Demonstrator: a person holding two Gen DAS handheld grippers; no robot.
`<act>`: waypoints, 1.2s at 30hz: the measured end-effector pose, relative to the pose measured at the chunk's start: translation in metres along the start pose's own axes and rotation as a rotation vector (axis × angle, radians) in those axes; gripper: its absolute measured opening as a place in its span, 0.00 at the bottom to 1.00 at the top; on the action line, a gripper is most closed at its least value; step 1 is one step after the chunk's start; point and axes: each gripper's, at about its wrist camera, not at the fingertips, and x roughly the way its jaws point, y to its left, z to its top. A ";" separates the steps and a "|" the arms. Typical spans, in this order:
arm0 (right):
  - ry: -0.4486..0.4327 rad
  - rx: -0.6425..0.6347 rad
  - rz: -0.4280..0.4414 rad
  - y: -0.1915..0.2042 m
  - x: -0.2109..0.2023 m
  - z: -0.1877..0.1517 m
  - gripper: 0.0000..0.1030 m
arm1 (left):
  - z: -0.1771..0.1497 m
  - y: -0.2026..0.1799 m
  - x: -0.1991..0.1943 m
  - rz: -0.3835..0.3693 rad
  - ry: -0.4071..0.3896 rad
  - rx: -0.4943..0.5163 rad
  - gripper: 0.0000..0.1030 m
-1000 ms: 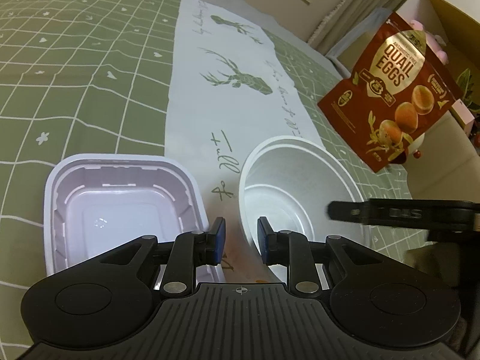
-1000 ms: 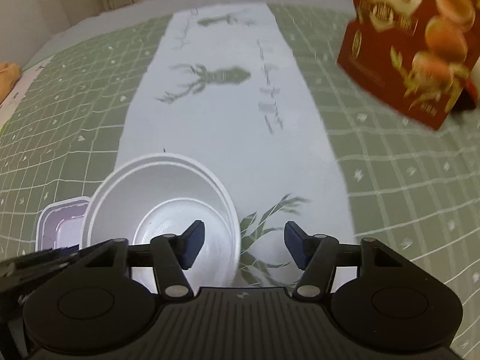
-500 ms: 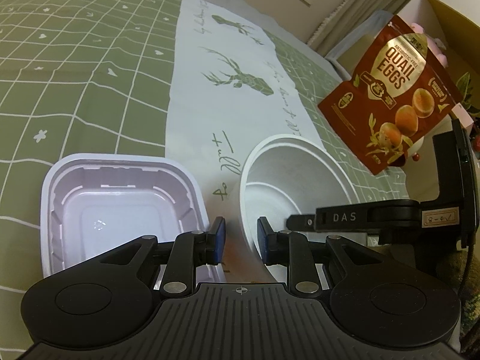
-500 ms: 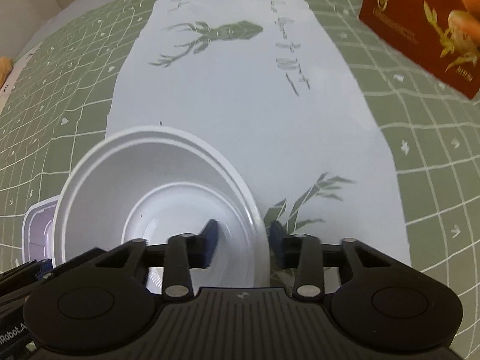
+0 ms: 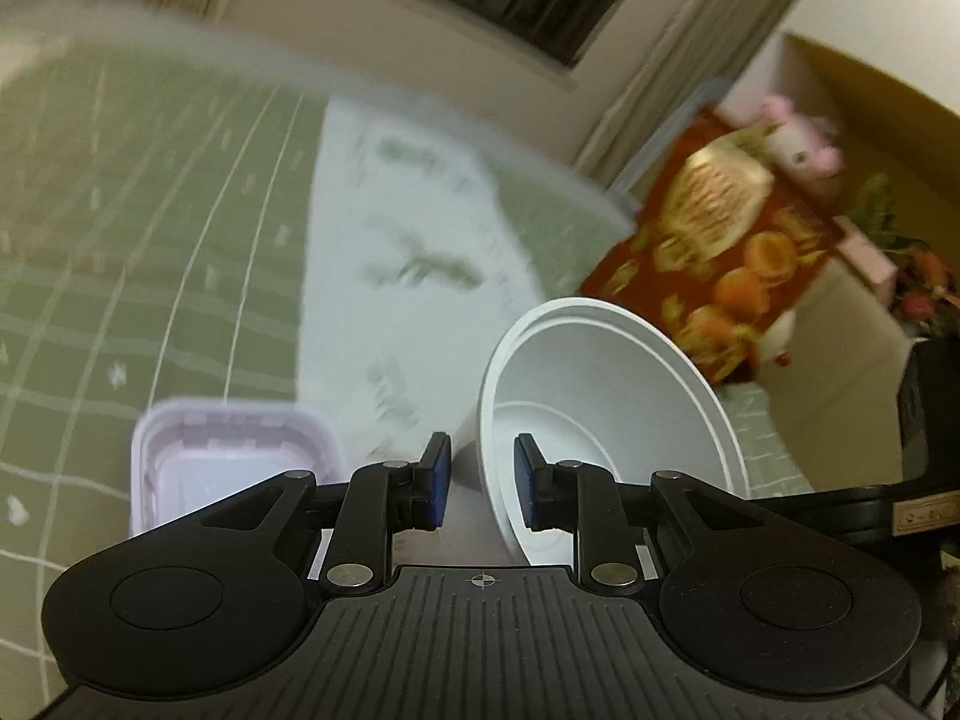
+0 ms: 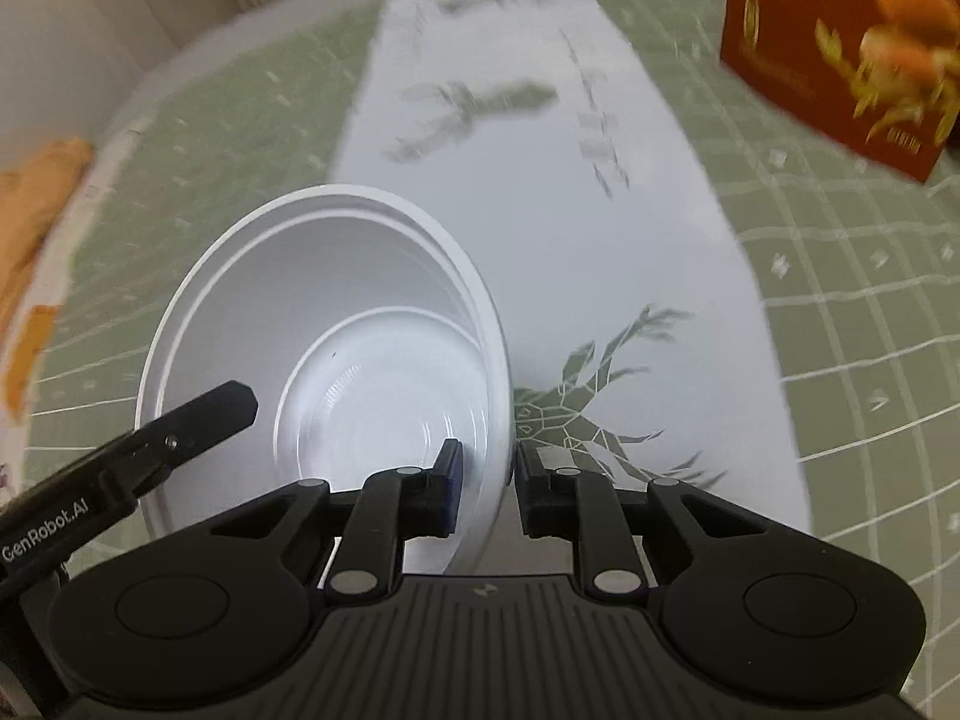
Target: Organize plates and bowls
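A round white bowl (image 5: 606, 396) is held between both grippers, above the table. My left gripper (image 5: 478, 480) is shut on its left rim, one pad inside and one outside. My right gripper (image 6: 485, 483) is shut on the bowl's right rim (image 6: 336, 324). The left gripper's finger (image 6: 198, 414) shows across the bowl in the right wrist view. A square lilac container (image 5: 228, 456) sits on the table to the left of the bowl, partly hidden behind my left gripper.
A green checked tablecloth with a white deer-print runner (image 6: 540, 192) covers the table. A red quail-egg snack bag (image 5: 720, 252) stands at the back right; it also shows in the right wrist view (image 6: 840, 42). A cardboard box (image 5: 852, 120) lies beyond.
The right gripper closed on the bowl's right rim. Both grippers have lifted the bowl off the table; the background is motion-blurred and the lilac container now lies lower and farther.
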 end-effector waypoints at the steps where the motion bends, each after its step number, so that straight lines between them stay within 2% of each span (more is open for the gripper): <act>1: -0.034 -0.011 0.006 0.000 -0.015 -0.005 0.18 | -0.002 -0.011 -0.011 -0.010 -0.023 0.015 0.24; 4: -0.110 -0.022 0.007 -0.006 -0.054 -0.025 0.18 | -0.009 -0.044 -0.044 -0.046 -0.068 0.035 0.24; 7: -0.165 -0.028 0.013 -0.017 -0.085 -0.050 0.18 | -0.019 -0.078 -0.066 -0.038 -0.075 0.070 0.24; 13: -0.257 -0.034 0.035 -0.048 -0.138 -0.093 0.18 | -0.042 -0.138 -0.083 0.058 -0.035 0.151 0.24; 16: -0.269 -0.019 0.050 -0.063 -0.154 -0.109 0.18 | -0.051 -0.153 -0.080 0.066 0.010 0.160 0.24; 20: -0.260 0.013 0.063 -0.088 -0.164 -0.124 0.18 | -0.068 -0.164 -0.072 0.057 0.084 0.153 0.24; 23: -0.248 0.028 0.064 -0.104 -0.166 -0.135 0.19 | -0.085 -0.167 -0.055 0.073 0.168 0.150 0.23; 29: -0.180 0.018 0.017 -0.120 -0.150 -0.158 0.20 | -0.120 -0.157 -0.024 0.087 0.331 0.118 0.23; 33: -0.146 0.039 0.029 -0.130 -0.135 -0.165 0.20 | -0.129 -0.146 -0.016 0.117 0.356 0.083 0.22; 36: -0.161 0.047 0.017 -0.134 -0.131 -0.167 0.20 | -0.128 -0.140 -0.018 0.124 0.344 0.055 0.20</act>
